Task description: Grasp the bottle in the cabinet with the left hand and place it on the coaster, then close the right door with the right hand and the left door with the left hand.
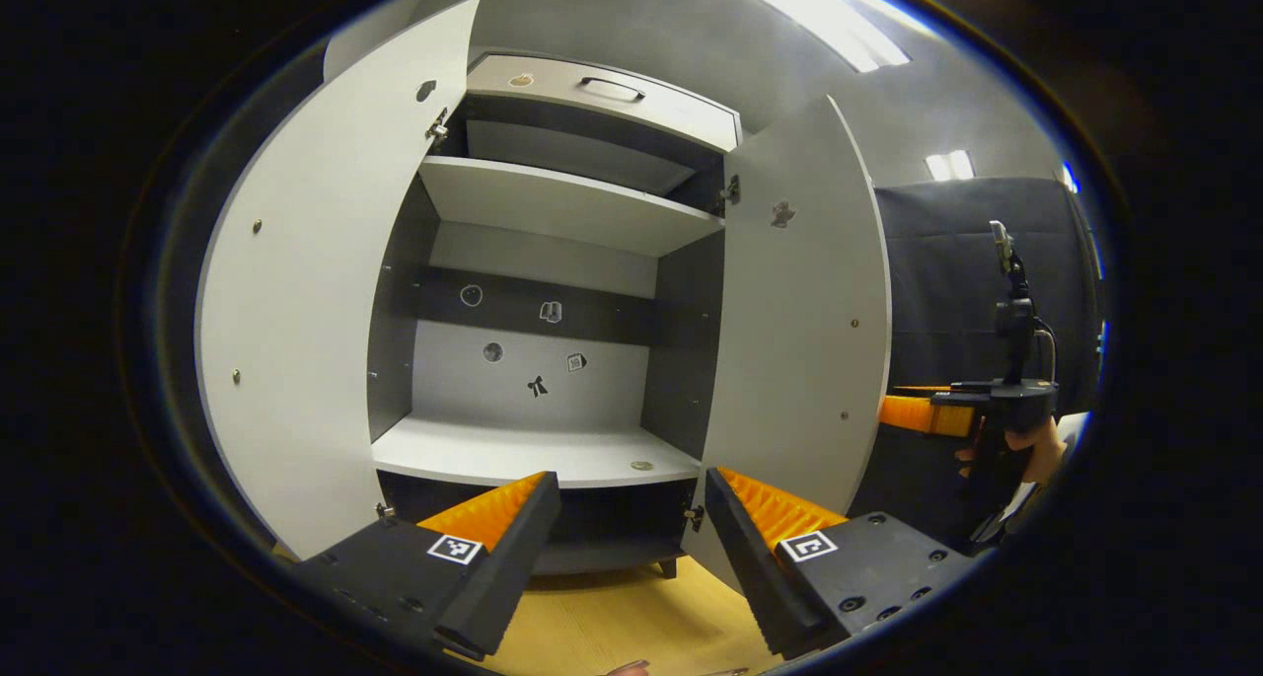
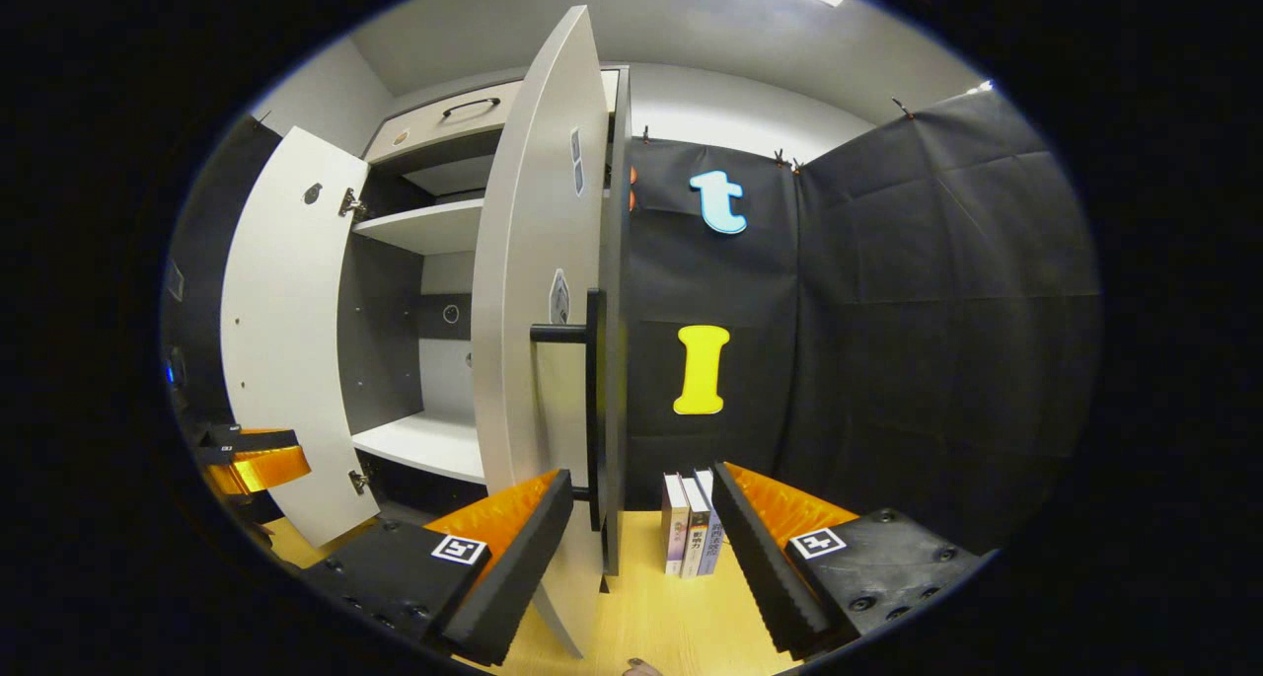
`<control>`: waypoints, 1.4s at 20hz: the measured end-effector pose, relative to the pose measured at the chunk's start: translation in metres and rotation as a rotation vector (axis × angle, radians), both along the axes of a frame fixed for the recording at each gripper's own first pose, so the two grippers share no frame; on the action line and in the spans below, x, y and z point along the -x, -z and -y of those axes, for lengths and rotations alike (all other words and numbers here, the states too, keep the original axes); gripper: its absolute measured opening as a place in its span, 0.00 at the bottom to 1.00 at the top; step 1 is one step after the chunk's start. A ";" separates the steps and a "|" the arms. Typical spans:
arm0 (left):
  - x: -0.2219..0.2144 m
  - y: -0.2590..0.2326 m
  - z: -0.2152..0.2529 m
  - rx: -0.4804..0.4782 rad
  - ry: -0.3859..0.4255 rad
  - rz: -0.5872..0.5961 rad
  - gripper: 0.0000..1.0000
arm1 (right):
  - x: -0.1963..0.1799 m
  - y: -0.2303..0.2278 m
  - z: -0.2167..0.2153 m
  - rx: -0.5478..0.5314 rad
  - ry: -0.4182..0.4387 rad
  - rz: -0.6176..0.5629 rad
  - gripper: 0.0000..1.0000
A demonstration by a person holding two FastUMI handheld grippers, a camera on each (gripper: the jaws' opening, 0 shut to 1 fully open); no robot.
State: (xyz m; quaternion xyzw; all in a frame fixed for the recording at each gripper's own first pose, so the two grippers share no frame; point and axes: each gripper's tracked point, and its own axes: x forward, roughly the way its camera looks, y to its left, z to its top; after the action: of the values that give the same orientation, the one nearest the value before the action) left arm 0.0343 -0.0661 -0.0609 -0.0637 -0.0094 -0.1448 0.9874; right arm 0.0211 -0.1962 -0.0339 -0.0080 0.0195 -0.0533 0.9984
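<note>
The grey cabinet (image 1: 538,454) stands in front of me with both doors swung wide. In the left gripper view my left gripper (image 1: 631,477) is open, low before the lower shelf, between the left door (image 1: 316,291) and the right door (image 1: 799,331). Beyond the right door a hand holds my right gripper (image 1: 932,414). In the right gripper view the right door (image 2: 533,262) is seen nearly edge-on, its black bar handle (image 2: 593,400) just ahead. My right gripper (image 2: 639,474) is open, one finger on each side of the door's edge. The left gripper (image 2: 252,454) is at the far left.
A drawer (image 1: 602,89) with a handle tops the cabinet, and an upper shelf (image 1: 562,202) sits under it. The cabinet rests on a wooden table (image 1: 631,617). Three books (image 2: 691,523) stand upright against the black cloth wall, right of the door.
</note>
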 end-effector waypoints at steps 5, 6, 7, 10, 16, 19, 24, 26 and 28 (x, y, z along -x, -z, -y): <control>0.015 -0.002 -0.017 -0.031 -0.053 -0.007 0.93 | -0.011 0.003 -0.035 -0.023 -0.089 0.003 0.95; 0.019 -0.002 -0.022 -0.035 -0.067 -0.008 0.93 | -0.013 0.004 -0.040 -0.026 -0.103 0.001 0.95; 0.022 -0.004 -0.028 -0.041 -0.087 -0.006 0.93 | -0.014 0.004 -0.045 -0.029 -0.113 0.004 0.95; 0.031 -0.005 -0.042 -0.053 -0.122 -0.003 0.93 | -0.021 0.007 -0.062 -0.050 -0.141 0.007 0.95; 0.044 -0.004 -0.064 -0.069 -0.178 -0.010 0.93 | -0.043 0.011 -0.103 -0.075 -0.218 0.011 0.95; 0.048 -0.002 -0.079 -0.079 -0.217 -0.018 0.93 | -0.063 0.014 -0.129 -0.102 -0.239 0.015 0.96; 0.062 0.000 -0.115 -0.081 -0.305 -0.027 0.93 | -0.106 0.019 -0.174 -0.089 -0.248 0.017 0.96; 0.071 0.002 -0.134 -0.078 -0.350 -0.033 0.93 | -0.119 0.020 -0.182 -0.067 -0.231 0.027 0.96; 0.080 0.004 -0.152 -0.071 -0.391 -0.040 0.93 | -0.128 0.020 -0.187 -0.048 -0.209 0.036 0.96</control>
State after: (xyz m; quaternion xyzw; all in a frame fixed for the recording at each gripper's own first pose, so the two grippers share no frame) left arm -0.0462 0.0861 -0.0650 -0.0289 0.0033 0.0506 0.9983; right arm 0.1492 -0.0097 -0.0541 0.0151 0.0018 0.0517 0.9985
